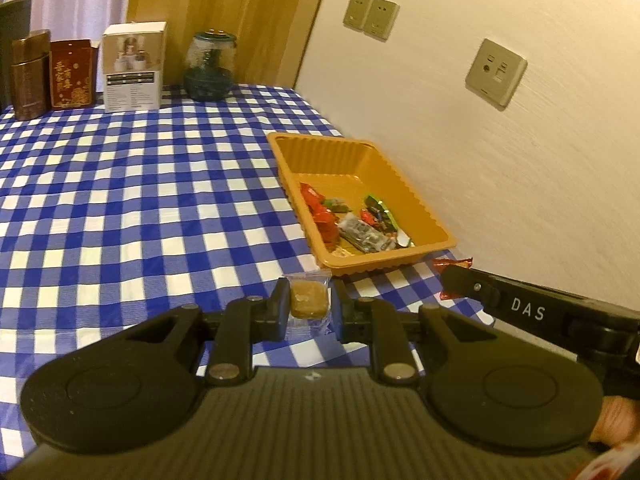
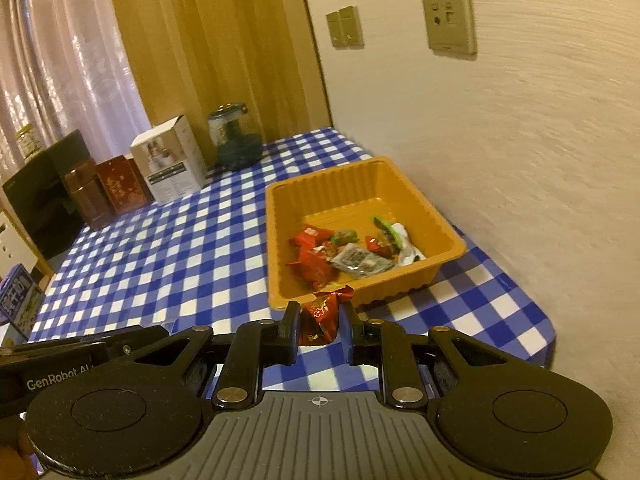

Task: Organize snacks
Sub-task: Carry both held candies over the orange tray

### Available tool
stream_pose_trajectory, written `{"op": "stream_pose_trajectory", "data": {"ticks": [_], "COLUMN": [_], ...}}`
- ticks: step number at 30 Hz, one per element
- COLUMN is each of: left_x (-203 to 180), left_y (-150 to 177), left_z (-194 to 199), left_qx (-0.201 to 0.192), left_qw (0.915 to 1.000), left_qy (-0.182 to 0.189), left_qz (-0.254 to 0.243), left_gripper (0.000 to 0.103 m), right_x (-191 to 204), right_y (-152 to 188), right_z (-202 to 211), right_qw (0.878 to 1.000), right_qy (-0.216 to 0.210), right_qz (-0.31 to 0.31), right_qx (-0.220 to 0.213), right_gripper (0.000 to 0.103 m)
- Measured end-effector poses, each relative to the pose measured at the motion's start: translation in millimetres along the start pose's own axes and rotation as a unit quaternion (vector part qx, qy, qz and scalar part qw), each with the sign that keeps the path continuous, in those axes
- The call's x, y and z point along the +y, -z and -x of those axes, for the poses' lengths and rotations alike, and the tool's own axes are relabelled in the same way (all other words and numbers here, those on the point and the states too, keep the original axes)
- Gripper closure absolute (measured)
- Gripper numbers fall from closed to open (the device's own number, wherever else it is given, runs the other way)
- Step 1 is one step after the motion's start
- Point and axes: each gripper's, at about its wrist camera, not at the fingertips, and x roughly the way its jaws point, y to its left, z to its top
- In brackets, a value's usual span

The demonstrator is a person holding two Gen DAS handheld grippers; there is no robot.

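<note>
- Closed on a clear-wrapped square brown sweet (image 1: 309, 300), the left gripper (image 1: 310, 307) presses its two black fingers against the wrapper's sides above the blue-and-white checked tablecloth (image 1: 120, 200).
- Likewise closed, the right gripper (image 2: 320, 322) pinches a red foil-wrapped candy with gold flower print (image 2: 320, 316) just short of the near rim of the orange ribbed plastic tray (image 2: 276, 240).
- That tray sits on the tablecloth near the cream wall (image 2: 520, 160), and the left wrist view shows it beyond and to the right of the brown sweet.
- Inside the tray, toward its near end, lies a loose heap of wrapped snacks (image 2: 352, 254): red packets, a grey-and-clear pack, green and white wrappers.
- Along the table's far edge stand a dark glass jar with a lid (image 1: 209, 66), a white printed carton (image 1: 132, 68), a red box with gold characters (image 1: 72, 74) and a brown tin (image 1: 30, 74).
- On the wall are beige switch and socket plates (image 1: 496, 72).
</note>
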Motion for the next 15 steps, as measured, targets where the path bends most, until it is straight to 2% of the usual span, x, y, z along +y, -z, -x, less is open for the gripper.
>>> {"op": "stream_pose_trajectory", "data": {"ticks": [15], "left_x": [-38.4], "left_y": [-12.7], "left_z": [-29.3], "left_qx": [0.009], "left_qw": [0.9993], "left_qy": [0.029], "left_qz": [-0.020], "left_gripper": [0.084], "right_x": [-36.0], "right_y": [-10.3], "right_z": [-0.8], "right_qw": [0.999], "right_qy": [0.025], "right_qz": [-0.023], "right_qx": [-0.009], "right_gripper": [0.082]}}
